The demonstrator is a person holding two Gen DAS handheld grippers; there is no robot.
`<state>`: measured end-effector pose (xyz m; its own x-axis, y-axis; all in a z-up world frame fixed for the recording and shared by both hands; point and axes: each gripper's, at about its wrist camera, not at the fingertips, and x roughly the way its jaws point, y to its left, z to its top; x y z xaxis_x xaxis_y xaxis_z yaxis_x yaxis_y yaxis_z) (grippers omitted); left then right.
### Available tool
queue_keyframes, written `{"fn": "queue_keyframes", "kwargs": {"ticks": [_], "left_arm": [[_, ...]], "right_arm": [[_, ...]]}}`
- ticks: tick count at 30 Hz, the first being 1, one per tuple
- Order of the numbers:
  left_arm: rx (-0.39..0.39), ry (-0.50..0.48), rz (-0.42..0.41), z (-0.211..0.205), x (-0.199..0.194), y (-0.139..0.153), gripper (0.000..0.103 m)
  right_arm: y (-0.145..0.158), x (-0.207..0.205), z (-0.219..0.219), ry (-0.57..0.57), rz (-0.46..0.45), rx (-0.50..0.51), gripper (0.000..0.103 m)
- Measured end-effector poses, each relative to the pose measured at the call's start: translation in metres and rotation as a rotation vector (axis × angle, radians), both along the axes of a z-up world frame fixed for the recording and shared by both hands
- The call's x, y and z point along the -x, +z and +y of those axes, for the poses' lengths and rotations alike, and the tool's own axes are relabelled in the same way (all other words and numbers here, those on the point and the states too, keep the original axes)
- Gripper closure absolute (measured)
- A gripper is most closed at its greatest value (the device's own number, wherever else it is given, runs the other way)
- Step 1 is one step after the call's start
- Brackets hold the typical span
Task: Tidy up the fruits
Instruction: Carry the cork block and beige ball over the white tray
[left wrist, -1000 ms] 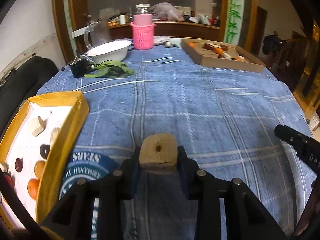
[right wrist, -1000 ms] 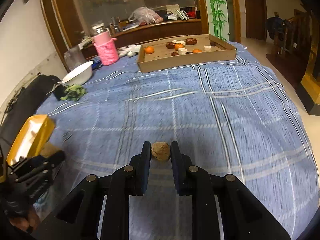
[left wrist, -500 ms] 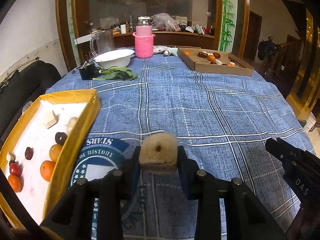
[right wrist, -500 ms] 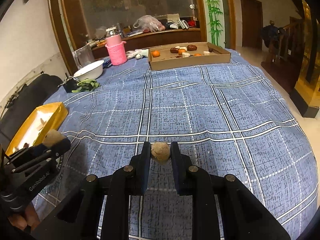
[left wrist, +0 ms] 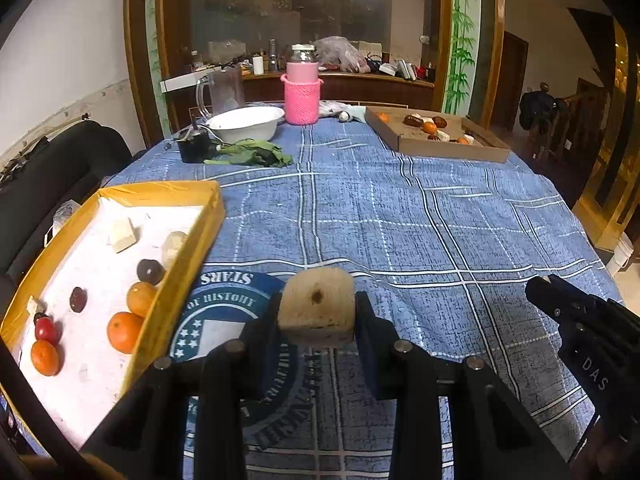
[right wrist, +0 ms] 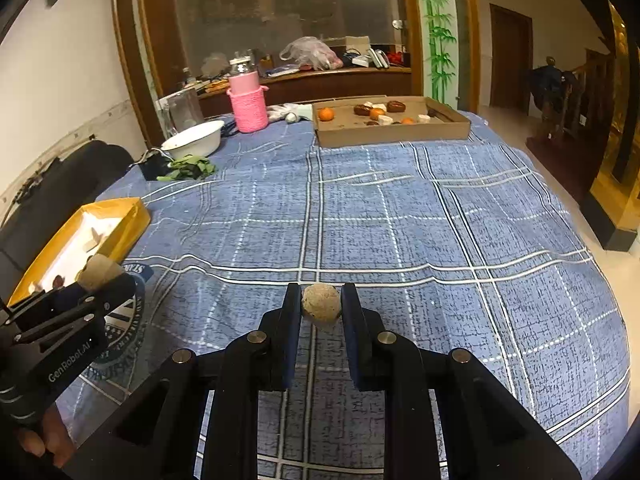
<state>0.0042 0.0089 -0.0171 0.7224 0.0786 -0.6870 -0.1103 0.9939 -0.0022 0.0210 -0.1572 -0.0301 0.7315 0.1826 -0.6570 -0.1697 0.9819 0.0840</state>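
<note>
My left gripper (left wrist: 317, 312) is shut on a tan, blocky fruit piece (left wrist: 317, 307) with a dark spot, held above the blue checked cloth just right of the yellow tray (left wrist: 188, 240). That tray holds oranges (left wrist: 122, 331), dark and red fruits and pale chunks. My right gripper (right wrist: 320, 308) is shut on a small round brownish fruit (right wrist: 320, 307) over the cloth's near middle. In the right wrist view the left gripper (right wrist: 100, 274) shows at the left beside the yellow tray (right wrist: 132, 220). A cardboard tray (right wrist: 392, 136) with more fruit lies at the far side.
At the back left stand a white bowl (left wrist: 244, 123), a pink knitted holder with a jar (left wrist: 302, 96), a glass jug (left wrist: 224, 90) and green leaves (left wrist: 252, 155). A dark chair (left wrist: 48, 184) sits left of the table. The table's right edge drops to the floor.
Both grippers have drawn back toward the near edge with their fruit still held; the far cardboard tray looks farther off, and more of the yellow tray shows at the left.
</note>
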Motion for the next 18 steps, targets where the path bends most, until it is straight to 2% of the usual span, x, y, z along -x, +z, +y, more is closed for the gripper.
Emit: {"fn": "queue_keyframes", "kwargs": {"ticks": [10,18], "left_arm": [[-0.006,0.061,-0.019,0.031,0.015,0.017,0.067],[-0.011,0.145,-0.032,0.071,0.027,0.027,0.067]], "right_arm": [[0.015,0.001,0.028,0.077,-0.027,0.000,0.084],[0.026,0.000,0.080,0.196,-0.044,0.010,0.084]]}}
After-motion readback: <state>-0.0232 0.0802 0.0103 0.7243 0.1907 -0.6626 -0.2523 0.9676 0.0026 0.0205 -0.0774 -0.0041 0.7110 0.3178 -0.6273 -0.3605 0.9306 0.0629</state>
